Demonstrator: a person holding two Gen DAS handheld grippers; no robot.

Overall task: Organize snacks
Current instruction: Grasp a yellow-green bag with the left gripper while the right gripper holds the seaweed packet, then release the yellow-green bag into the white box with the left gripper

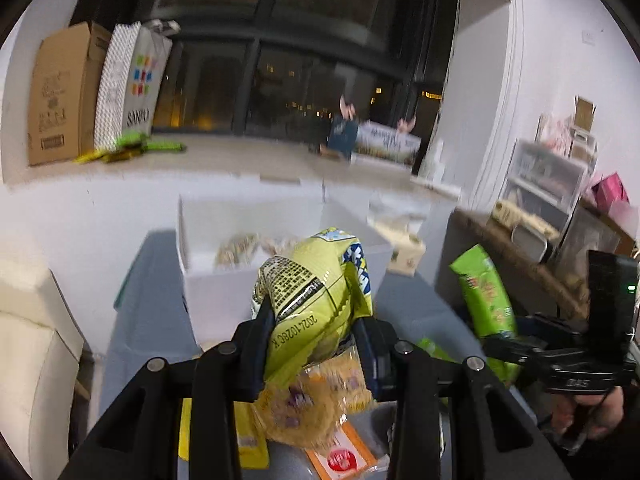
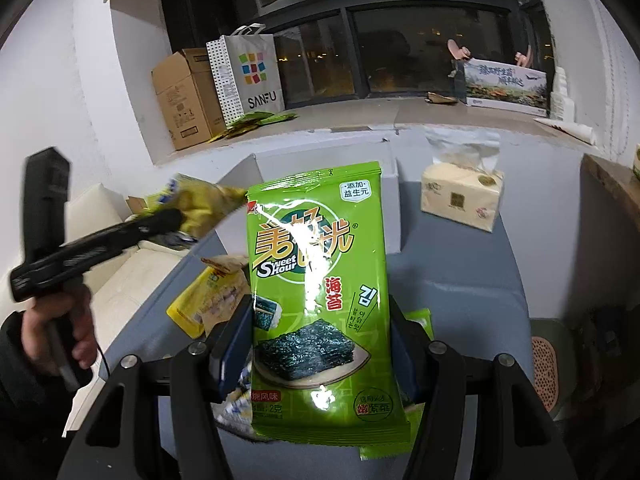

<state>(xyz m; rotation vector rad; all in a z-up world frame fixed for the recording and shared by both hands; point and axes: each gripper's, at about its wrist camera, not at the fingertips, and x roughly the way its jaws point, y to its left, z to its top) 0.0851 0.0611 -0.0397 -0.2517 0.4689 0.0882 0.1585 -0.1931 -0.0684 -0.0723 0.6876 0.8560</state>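
Grey desk (image 2: 460,280) carries a white box (image 1: 208,288) at its far side, a few packets already inside, so sorting looks partly done. Loose snack packets (image 1: 304,404) lie on the desk near the grippers, still to go. Right gripper (image 2: 320,344) is clamped on a green seaweed packet (image 2: 316,280), held upright above the desk. Left gripper (image 1: 312,344) pinches a yellow-green snack bag (image 1: 316,280), raised just short of the box. Only the right view shows the tissue pack (image 2: 460,196) clearly; only the left shows the box contents.
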